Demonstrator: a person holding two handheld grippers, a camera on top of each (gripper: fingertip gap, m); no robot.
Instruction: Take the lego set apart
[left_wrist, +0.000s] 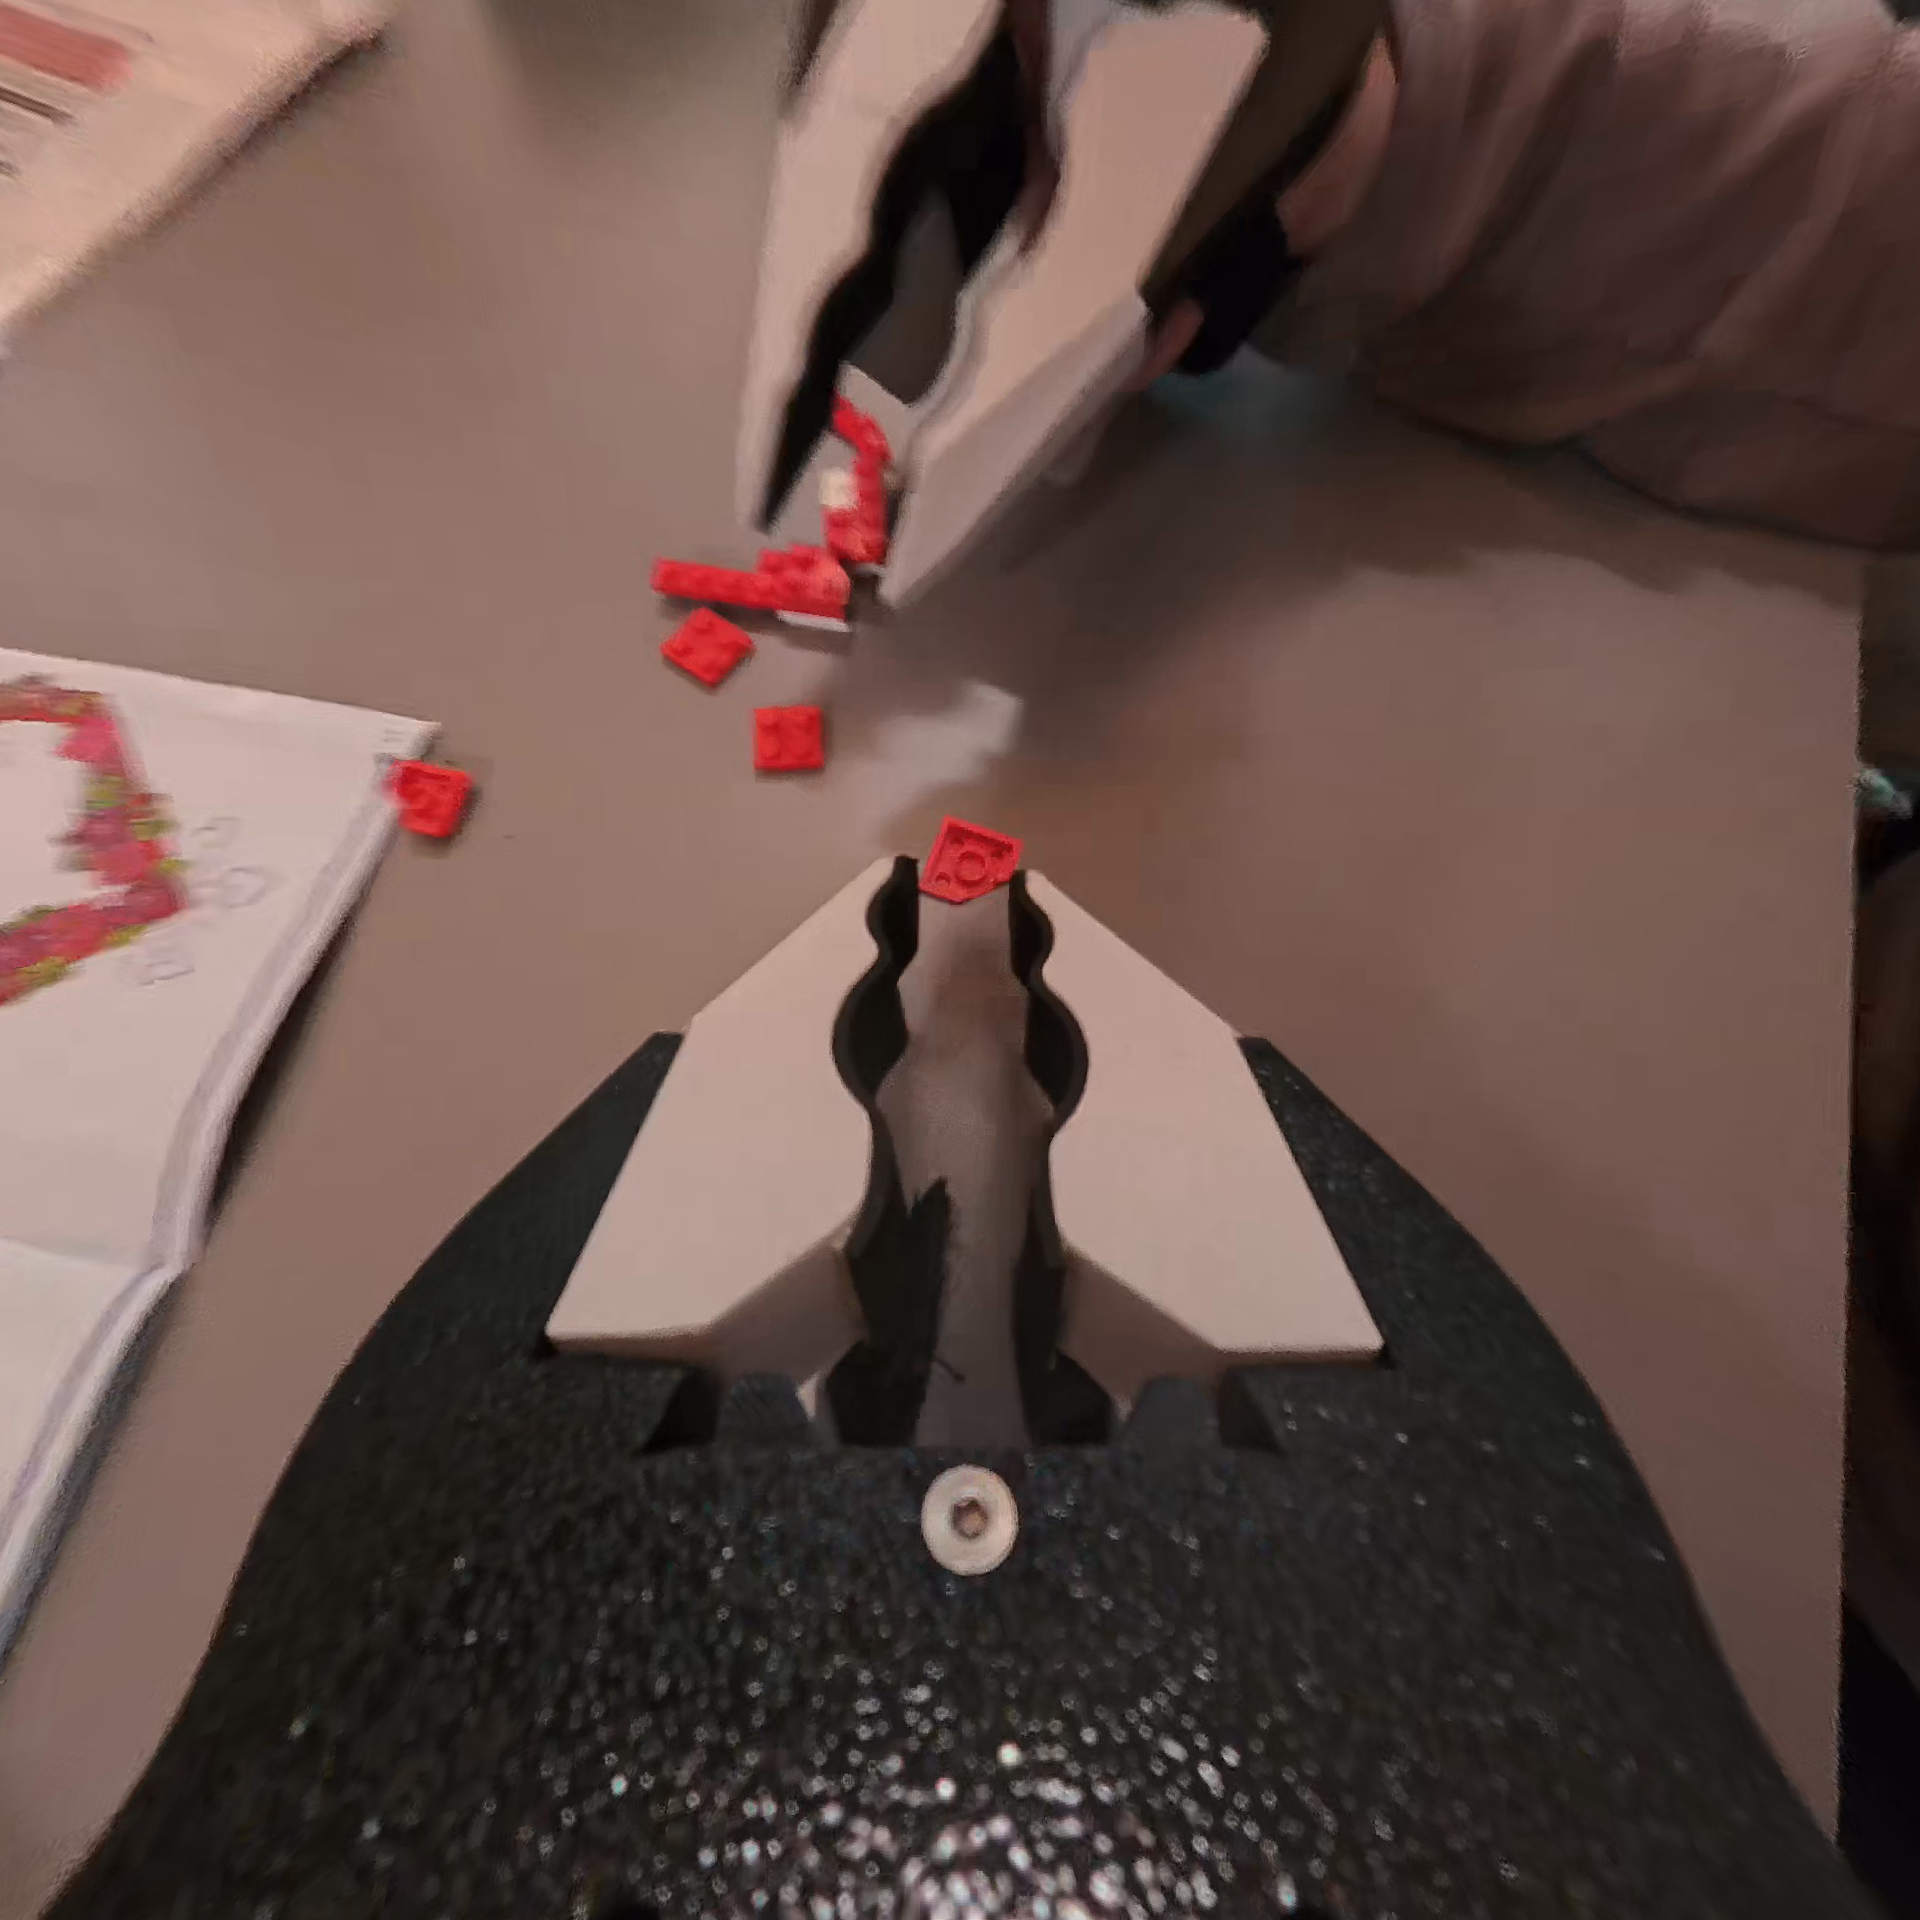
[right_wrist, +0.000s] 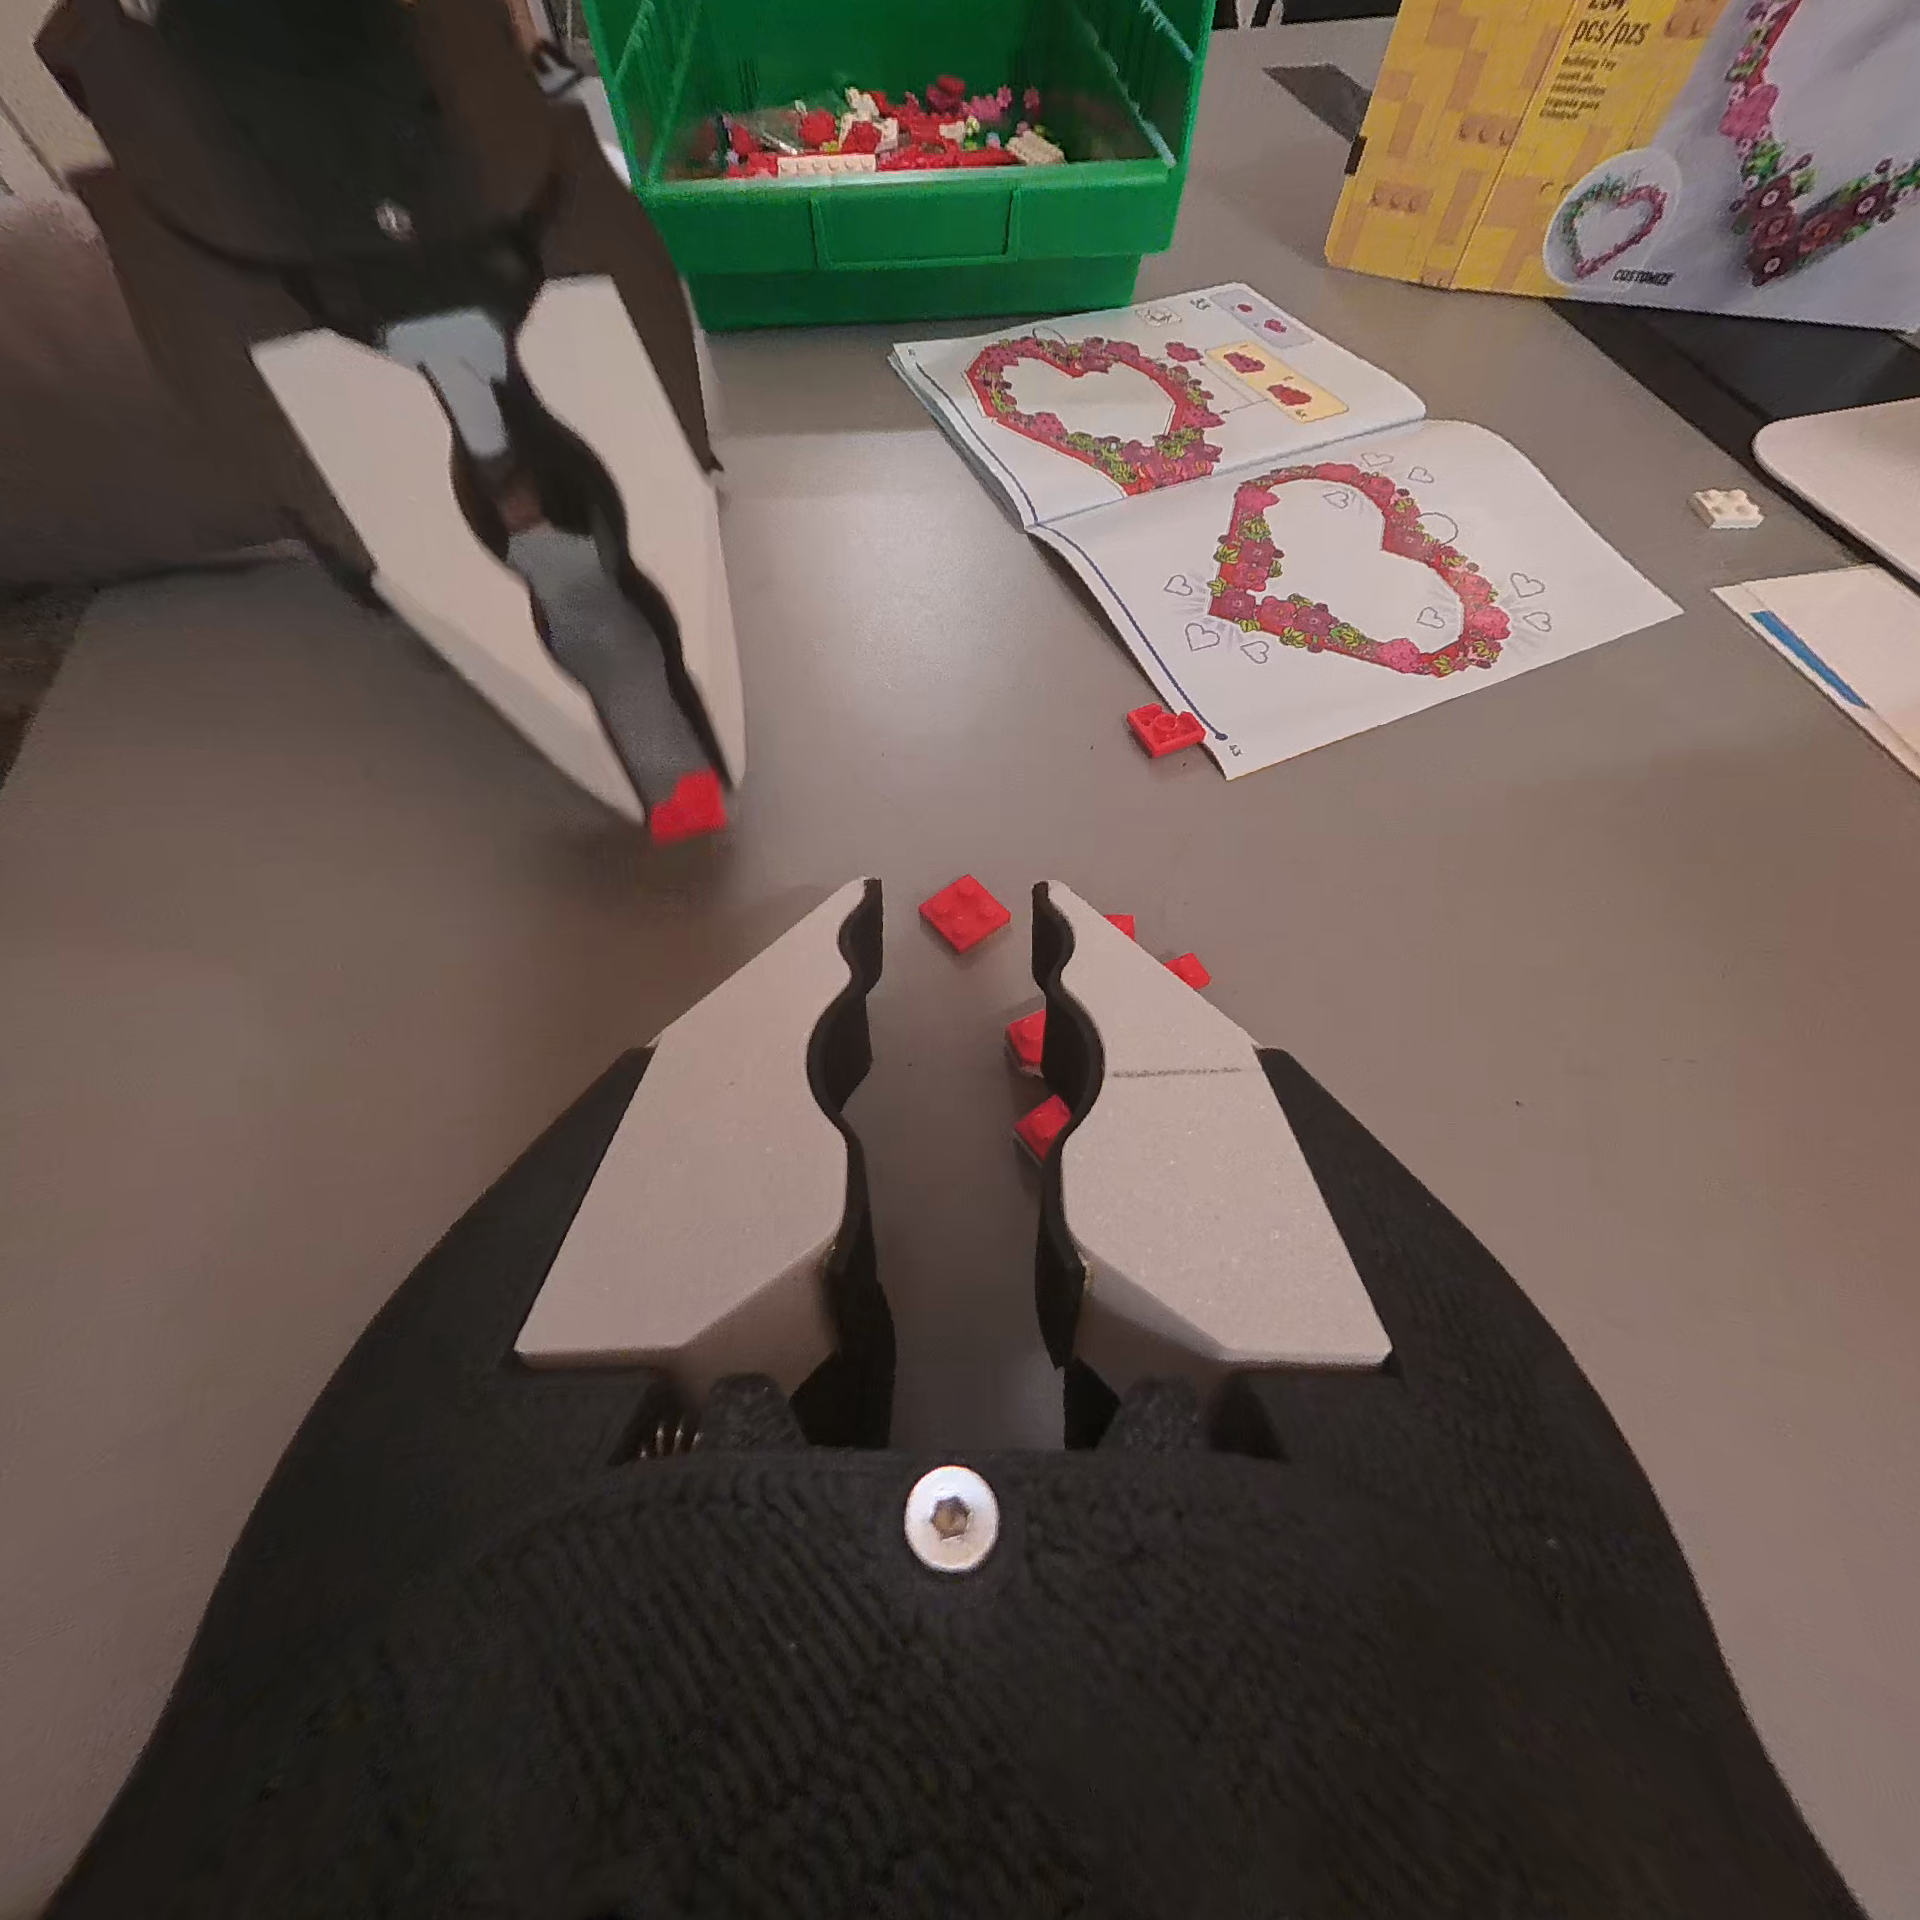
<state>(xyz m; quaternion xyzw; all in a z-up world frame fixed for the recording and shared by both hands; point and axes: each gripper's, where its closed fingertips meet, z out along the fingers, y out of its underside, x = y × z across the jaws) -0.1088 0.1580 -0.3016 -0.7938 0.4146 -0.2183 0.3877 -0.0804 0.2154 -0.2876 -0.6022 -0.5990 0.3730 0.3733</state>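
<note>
My left gripper (left_wrist: 961, 881) is shut on a small red plate (left_wrist: 968, 862), pinched at the fingertips above the grey table; it also shows in the right wrist view (right_wrist: 688, 795), upper left, with the plate (right_wrist: 686, 808) at its tips. My right gripper (right_wrist: 956, 894) is open and empty, low over the table. A loose red plate (right_wrist: 964, 912) lies between its tips. The red lego assembly (right_wrist: 1029, 1034) lies partly hidden under its right finger. In the left wrist view the right gripper (left_wrist: 831, 545) straddles that assembly (left_wrist: 800, 582).
Loose red plates (left_wrist: 707, 644) (left_wrist: 788, 738) (left_wrist: 428, 798) lie on the table. An open instruction booklet (right_wrist: 1351, 582) lies beyond them, with a red plate (right_wrist: 1169, 727) at its corner. A green bin (right_wrist: 904, 239) of bricks and a yellow box (right_wrist: 1455, 156) stand farther back. A white brick (right_wrist: 1730, 507) sits at the right. A sleeve (left_wrist: 1610, 260) rests on the table.
</note>
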